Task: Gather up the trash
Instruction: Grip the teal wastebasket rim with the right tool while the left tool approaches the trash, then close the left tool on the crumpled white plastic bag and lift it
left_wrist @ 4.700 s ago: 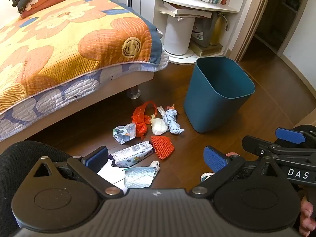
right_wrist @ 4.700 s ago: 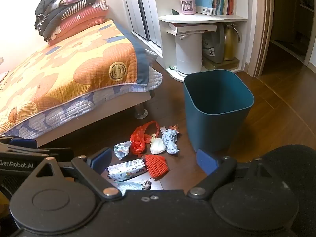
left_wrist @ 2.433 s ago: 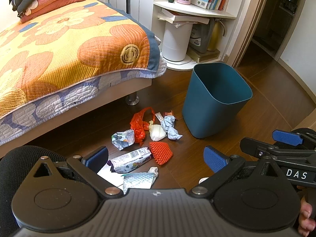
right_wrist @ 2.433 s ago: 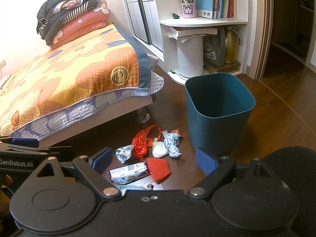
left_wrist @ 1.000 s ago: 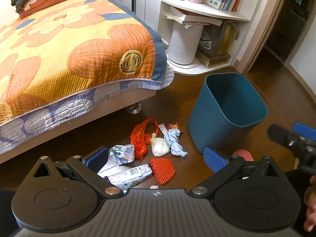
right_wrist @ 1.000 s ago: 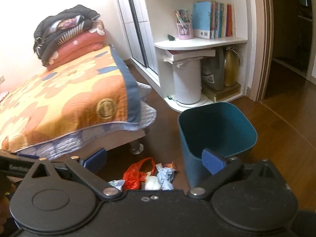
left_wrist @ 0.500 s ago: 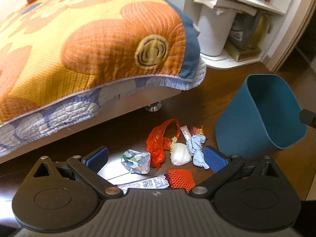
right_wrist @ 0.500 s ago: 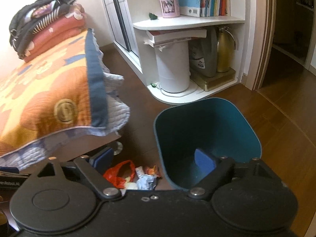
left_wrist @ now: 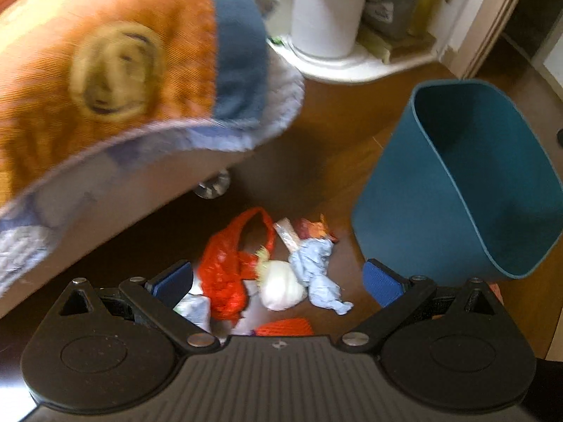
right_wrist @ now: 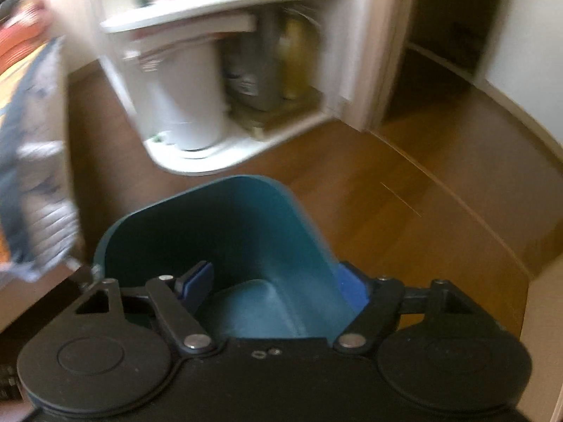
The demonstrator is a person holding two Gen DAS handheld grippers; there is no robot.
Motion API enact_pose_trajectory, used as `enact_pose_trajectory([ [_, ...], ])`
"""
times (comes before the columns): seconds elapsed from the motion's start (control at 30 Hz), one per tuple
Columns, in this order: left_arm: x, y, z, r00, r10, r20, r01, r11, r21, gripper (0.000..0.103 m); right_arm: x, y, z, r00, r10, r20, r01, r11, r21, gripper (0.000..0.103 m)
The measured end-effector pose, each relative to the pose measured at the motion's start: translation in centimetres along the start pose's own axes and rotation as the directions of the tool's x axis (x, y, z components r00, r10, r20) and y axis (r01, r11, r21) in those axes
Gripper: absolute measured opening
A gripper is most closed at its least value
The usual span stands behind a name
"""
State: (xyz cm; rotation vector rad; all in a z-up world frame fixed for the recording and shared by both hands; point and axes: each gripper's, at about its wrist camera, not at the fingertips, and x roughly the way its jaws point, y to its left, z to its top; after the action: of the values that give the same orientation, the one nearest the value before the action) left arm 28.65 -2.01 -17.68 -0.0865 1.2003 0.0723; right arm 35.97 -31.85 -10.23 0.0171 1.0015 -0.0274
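A pile of trash lies on the dark wood floor in the left wrist view: a red plastic bag (left_wrist: pixel 225 263), a white wad (left_wrist: pixel 281 285), a crumpled light-blue wrapper (left_wrist: pixel 316 270) and an orange net (left_wrist: pixel 285 327). My left gripper (left_wrist: pixel 278 281) is open and empty, low over the pile. The teal bin (left_wrist: pixel 457 190) stands just right of the pile. In the right wrist view my right gripper (right_wrist: pixel 278 285) is open, its left finger inside the teal bin (right_wrist: pixel 246 232) and its right finger outside the bin's right wall. The bin's inside looks bare.
A bed with an orange flowered quilt (left_wrist: pixel 105 70) overhangs the floor at the left, on a metal leg (left_wrist: pixel 213 184). A white corner shelf unit (right_wrist: pixel 218 81) with a white canister and bottles stands behind the bin. A doorway (right_wrist: pixel 450 35) opens at the right.
Both grippers have moved forward and down. The left one has closed in on the trash pile. The right one has reached the bin and now straddles its right wall.
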Motion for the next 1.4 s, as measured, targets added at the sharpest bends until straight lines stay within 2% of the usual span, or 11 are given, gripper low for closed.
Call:
enact_pose_trajectory([
  [0.17,4.8,-1.5,0.7,0.998,-0.016,-0.062,0.018,1.000,0.025,0.103,3.2,-3.0,0.9,0.996,0.010,-0.089,-0.010,1.000,0.004,0.075],
  [0.23,7.1,-1.6,0.8,0.996,-0.015,-0.093,0.017,0.999,0.028,0.103,4.4,-3.0,0.6,0.992,0.015,-0.122,-0.018,1.000,-0.024,0.069],
  [0.4,12.8,-1.7,0.7,0.985,-0.033,-0.172,0.033,0.999,-0.006,0.103,6.4,-2.3,0.2,0.982,-0.005,-0.186,-0.010,0.997,-0.081,0.069],
  [0.6,18.5,-2.6,0.8,0.973,0.006,-0.232,-0.002,1.000,0.018,0.094,7.9,-1.3,-0.3,0.974,-0.060,-0.217,0.011,0.975,-0.223,0.067],
  [0.7,20.9,-2.2,0.9,0.965,0.007,-0.264,-0.008,1.000,-0.001,0.088,8.9,-1.0,-0.7,0.967,-0.092,-0.236,0.023,0.960,-0.279,0.056],
  [0.8,22.5,-2.2,0.8,0.959,0.007,-0.283,-0.009,1.000,-0.004,0.075,10.1,-0.6,-0.7,0.961,-0.107,-0.255,0.022,0.949,-0.314,0.052],
  [0.83,23.0,-2.2,0.8,0.956,-0.003,-0.292,0.001,1.000,-0.009,0.073,10.3,-0.5,-0.7,0.960,-0.108,-0.259,0.019,0.946,-0.322,0.046],
  [1.0,24.8,-2.6,0.7,0.949,-0.017,-0.316,0.017,1.000,-0.002,0.071,11.0,0.1,-0.7,0.957,-0.114,-0.267,0.013,0.936,-0.351,0.035],
  [1.07,25.4,-2.7,0.7,0.944,-0.020,-0.330,0.022,1.000,0.001,0.065,11.2,0.1,-1.0,0.956,-0.117,-0.269,0.015,0.936,-0.352,0.034],
  [1.3,26.8,-3.5,0.5,0.925,-0.037,-0.377,0.047,0.999,0.017,0.065,12.5,0.2,-2.3,0.940,-0.159,-0.302,0.036,0.926,-0.376,0.030],
  [1.4,27.3,-3.8,0.5,0.918,-0.041,-0.396,0.054,0.998,0.020,0.057,12.7,0.4,-2.5,0.936,-0.177,-0.303,0.051,0.924,-0.380,0.027],
])
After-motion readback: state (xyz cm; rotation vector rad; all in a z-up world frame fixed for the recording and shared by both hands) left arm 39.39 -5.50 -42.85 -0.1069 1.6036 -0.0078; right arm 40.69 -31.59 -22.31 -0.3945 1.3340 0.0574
